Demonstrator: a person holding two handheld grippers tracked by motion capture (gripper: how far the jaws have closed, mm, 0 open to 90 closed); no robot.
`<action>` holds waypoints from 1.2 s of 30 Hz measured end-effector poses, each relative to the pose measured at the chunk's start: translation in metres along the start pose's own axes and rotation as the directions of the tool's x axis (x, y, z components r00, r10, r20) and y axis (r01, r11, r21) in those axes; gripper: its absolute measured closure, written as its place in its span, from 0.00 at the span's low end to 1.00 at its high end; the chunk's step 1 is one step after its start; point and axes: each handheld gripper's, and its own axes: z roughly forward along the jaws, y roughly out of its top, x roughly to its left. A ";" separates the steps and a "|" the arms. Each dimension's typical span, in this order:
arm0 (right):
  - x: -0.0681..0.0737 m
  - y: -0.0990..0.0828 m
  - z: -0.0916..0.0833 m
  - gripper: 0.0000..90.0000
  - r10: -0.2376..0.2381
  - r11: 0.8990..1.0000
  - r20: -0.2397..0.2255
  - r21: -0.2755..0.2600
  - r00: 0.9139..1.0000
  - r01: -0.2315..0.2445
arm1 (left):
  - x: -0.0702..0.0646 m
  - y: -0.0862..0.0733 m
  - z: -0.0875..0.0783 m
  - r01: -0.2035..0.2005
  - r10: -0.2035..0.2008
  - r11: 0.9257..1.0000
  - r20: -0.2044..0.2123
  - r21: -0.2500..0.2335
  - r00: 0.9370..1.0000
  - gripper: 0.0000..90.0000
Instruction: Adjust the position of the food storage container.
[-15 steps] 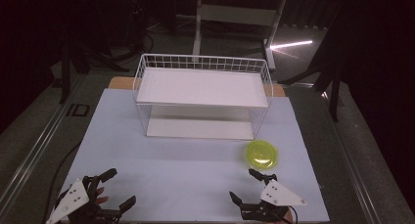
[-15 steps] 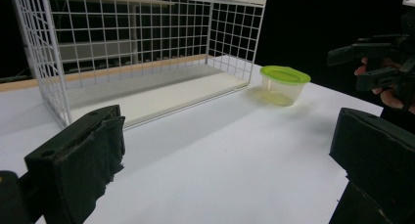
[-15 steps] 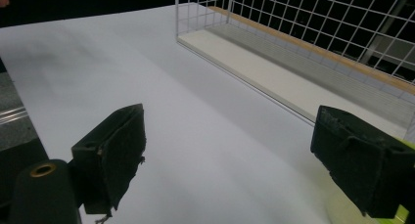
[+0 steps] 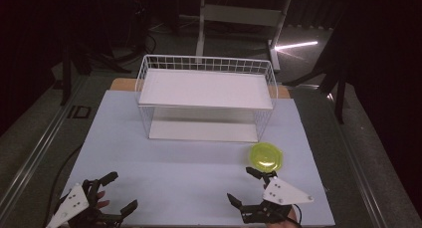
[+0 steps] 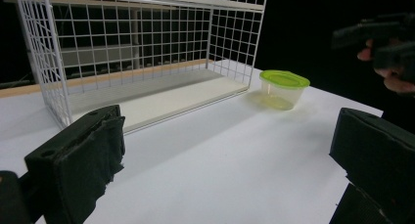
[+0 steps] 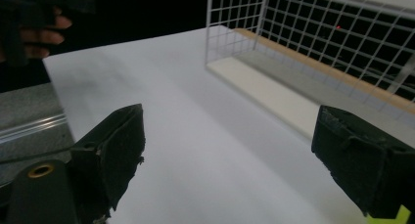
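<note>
Since half a second ago, almost nothing has shifted: both tools sit at the near edge of the table, and the tub and rack lie where they did.

In the high view, the left tool (image 4: 112, 192) is at the lower left, held by a hand, its two black jaws spread wide with nothing between them. The right tool (image 4: 247, 187) is at the lower right, its jaws also spread wide and empty. One of its jaw tips lies just beside a small clear plastic tub with a lime-green lid (image 4: 266, 156). The lid is on. The left gripper view shows the tub (image 5: 284, 89) standing upright on the white table (image 4: 189, 173), and no contents can be made out through its clear wall.

Behind the tub stands a white wire rack (image 4: 206, 96), a basket-like frame with a white shelf board on top and another at the bottom. Both boards are bare. The tub is near the rack's right front corner, apart from it, on the open table surface.
</note>
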 end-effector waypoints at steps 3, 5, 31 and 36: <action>-0.011 0.009 0.002 0.14 0.004 1.000 0.050 -0.009 0.999 -0.004 | 0.000 -0.001 0.001 0.001 -0.001 1.000 0.001 0.004 1.000 0.01; -0.019 0.014 0.003 0.14 0.021 0.999 0.045 -0.026 0.999 -0.020 | 0.000 -0.001 0.002 0.004 -0.004 1.000 0.004 0.003 1.000 0.01; -0.121 0.001 0.006 0.26 0.097 0.995 0.312 0.006 0.945 -0.104 | 0.000 -0.002 0.002 -0.009 0.009 1.000 0.005 0.011 1.000 0.01; -0.138 -0.015 -0.002 0.38 0.129 0.989 0.349 0.018 0.928 -0.144 | 0.000 -0.002 0.003 -0.002 0.002 1.000 0.008 0.010 1.000 0.01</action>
